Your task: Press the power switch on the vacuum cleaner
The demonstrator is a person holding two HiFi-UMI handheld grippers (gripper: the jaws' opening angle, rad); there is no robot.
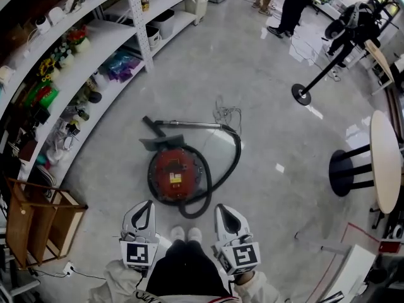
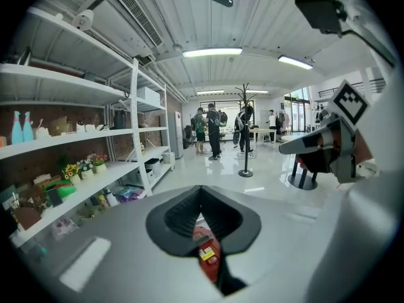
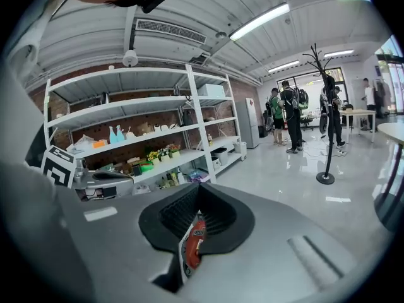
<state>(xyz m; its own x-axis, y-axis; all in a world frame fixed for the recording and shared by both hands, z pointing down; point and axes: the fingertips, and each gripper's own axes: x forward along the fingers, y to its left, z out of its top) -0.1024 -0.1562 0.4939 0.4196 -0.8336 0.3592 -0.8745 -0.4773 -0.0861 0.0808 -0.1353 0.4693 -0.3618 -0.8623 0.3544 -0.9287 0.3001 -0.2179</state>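
Observation:
A round red vacuum cleaner [image 1: 178, 174] with a black rim sits on the grey floor just ahead of my feet. A yellow label [image 1: 176, 178] marks its top. Its black hose [image 1: 235, 160] loops to the right, and the metal wand [image 1: 189, 125] and floor nozzle [image 1: 161, 142] lie behind it. My left gripper [image 1: 148, 202] and right gripper [image 1: 221, 206] hover side by side above the vacuum's near edge, both shut and empty. Part of the red vacuum [image 2: 207, 251] shows through the left gripper [image 2: 202, 188] and the red vacuum [image 3: 194, 245] through the right gripper [image 3: 199, 185].
White shelves [image 1: 95, 49] with flowers and bottles run along the left. A wooden crate [image 1: 38, 219] stands at the near left. A round table [image 1: 385, 160] with a black stool base [image 1: 344, 172] is at the right, a coat stand base [image 1: 302, 94] farther back. People [image 1: 293, 5] stand in the distance.

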